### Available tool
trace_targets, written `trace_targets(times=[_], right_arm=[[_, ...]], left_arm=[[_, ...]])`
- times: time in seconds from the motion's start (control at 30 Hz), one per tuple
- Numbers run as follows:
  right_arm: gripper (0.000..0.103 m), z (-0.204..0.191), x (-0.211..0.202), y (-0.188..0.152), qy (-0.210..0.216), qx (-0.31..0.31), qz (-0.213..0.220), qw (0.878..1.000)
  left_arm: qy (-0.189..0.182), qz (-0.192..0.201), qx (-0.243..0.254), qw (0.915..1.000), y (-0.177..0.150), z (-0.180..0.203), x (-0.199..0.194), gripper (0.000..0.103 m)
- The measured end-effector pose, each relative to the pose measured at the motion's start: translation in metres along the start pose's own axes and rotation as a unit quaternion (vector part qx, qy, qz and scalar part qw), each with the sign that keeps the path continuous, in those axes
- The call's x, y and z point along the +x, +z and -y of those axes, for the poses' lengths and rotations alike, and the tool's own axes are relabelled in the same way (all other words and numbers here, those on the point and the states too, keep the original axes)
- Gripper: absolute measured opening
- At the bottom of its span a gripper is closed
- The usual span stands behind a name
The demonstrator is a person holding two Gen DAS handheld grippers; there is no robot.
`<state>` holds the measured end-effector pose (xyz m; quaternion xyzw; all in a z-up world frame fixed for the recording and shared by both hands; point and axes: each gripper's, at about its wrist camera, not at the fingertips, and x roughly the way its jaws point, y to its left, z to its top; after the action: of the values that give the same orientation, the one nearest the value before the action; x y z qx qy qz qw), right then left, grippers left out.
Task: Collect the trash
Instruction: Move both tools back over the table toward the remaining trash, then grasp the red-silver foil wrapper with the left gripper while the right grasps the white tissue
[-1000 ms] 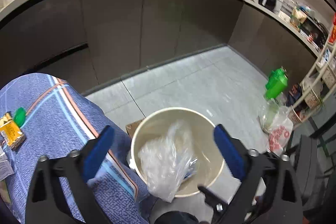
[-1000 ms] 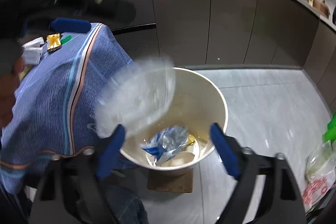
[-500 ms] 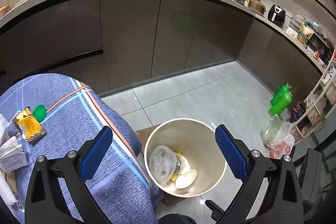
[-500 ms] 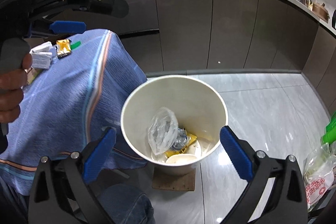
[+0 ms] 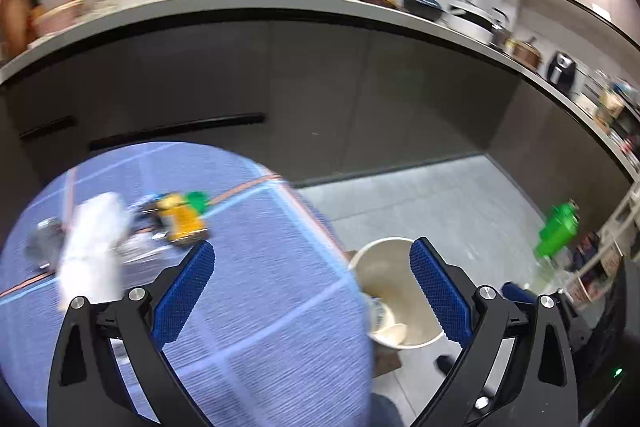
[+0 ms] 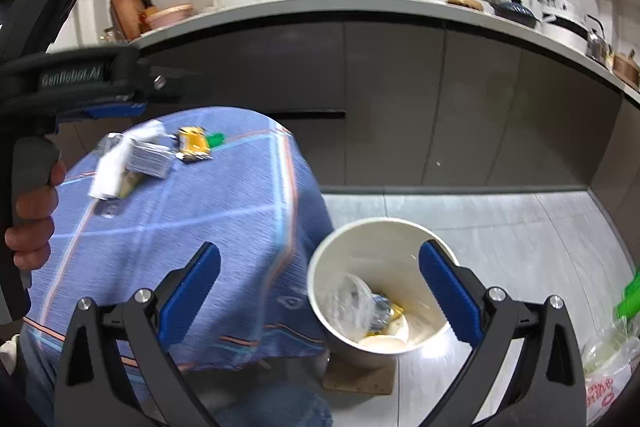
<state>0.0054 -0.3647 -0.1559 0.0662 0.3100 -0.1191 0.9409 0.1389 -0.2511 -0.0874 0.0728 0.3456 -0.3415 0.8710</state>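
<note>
A cream waste bin [image 6: 320, 291] stands on the floor beside a round table with a blue cloth [image 6: 200, 219]; it also shows in the left wrist view [image 5: 384, 263]. A clear plastic bag [image 6: 352, 303] and yellow scraps lie inside. On the cloth lie a yellow wrapper [image 5: 182, 219], a green cap [image 5: 197, 200], white paper [image 5: 92, 239] and a small box [image 6: 148, 157]. My left gripper [image 5: 312, 291] is open and empty above the cloth's right edge. My right gripper [image 6: 320, 291] is open and empty above the bin's left rim.
Dark cabinets and a grey counter [image 5: 280, 7] curve behind the table. A green bottle [image 5: 558, 227] and plastic bags [image 6: 608, 359] sit on the tiled floor at right, near a rack [image 5: 616, 247]. A cardboard piece [image 6: 356, 379] lies under the bin.
Both grippers have risen and swung left, from over the bin toward the table. The plastic bag dropped from the right gripper into the bin.
</note>
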Motion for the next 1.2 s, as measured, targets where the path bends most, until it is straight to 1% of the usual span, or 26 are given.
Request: trace_targets(times=[0.1,0.2,0.27,0.37,0.43,0.5,0.57,0.67,0.77,0.83,0.9,1.07,1.13,1.2], right_arm=[[0.100,-0.021,-0.006,0.008,0.009,-0.016,0.009,1.000],[0.100,-0.040,-0.011,0.013,0.016,-0.034,0.021,0.999],[0.100,-0.051,-0.015,0.016,0.019,-0.046,0.037,0.998],[0.100,-0.066,-0.020,0.021,0.024,-0.053,0.056,0.997],[0.100,-0.074,-0.019,0.026,0.035,-0.048,0.056,0.997],[0.100,-0.082,-0.016,0.031,0.057,-0.033,0.051,0.997],[0.100,-0.095,-0.010,0.036,0.092,-0.022,0.044,0.995],[0.100,-0.117,-0.006,0.042,0.132,-0.031,0.048,0.990],[0.100,-0.145,0.005,0.048,0.151,-0.051,0.027,0.987],[0.100,-0.162,0.015,0.052,0.150,-0.060,0.013,0.987],[0.100,-0.178,0.033,0.055,0.148,-0.068,-0.013,0.987],[0.099,-0.201,0.077,0.059,0.148,-0.050,-0.066,0.985],[0.096,-0.209,0.094,0.060,0.151,-0.042,-0.083,0.984],[0.089,-0.217,0.108,0.060,0.155,-0.042,-0.096,0.982]], left_arm=[[0.037,0.014,-0.013,0.9991,-0.007,-0.025,-0.027,0.094],[0.061,0.020,-0.035,0.9973,-0.018,-0.048,-0.049,0.094],[0.076,0.019,-0.057,0.9953,-0.029,-0.069,-0.064,0.094],[0.096,0.016,-0.076,0.9923,-0.040,-0.091,-0.078,0.094],[0.112,0.015,-0.089,0.9896,-0.049,-0.107,-0.088,0.094],[0.120,0.014,-0.097,0.9880,-0.058,-0.118,-0.095,0.094],[0.128,0.015,-0.102,0.9865,-0.065,-0.129,-0.102,0.094],[0.147,0.016,-0.107,0.9831,-0.076,-0.146,-0.111,0.094],[0.155,0.013,-0.124,0.9801,-0.087,-0.161,-0.119,0.094],[0.157,0.011,-0.135,0.9783,-0.093,-0.173,-0.121,0.094],[0.160,0.012,-0.145,0.9763,-0.099,-0.185,-0.124,0.094],[0.150,0.011,-0.163,0.9751,-0.105,-0.207,-0.122,0.094],[0.143,0.010,-0.166,0.9756,-0.105,-0.217,-0.119,0.094],[0.147,0.010,-0.162,0.9758,-0.103,-0.225,-0.113,0.094]])
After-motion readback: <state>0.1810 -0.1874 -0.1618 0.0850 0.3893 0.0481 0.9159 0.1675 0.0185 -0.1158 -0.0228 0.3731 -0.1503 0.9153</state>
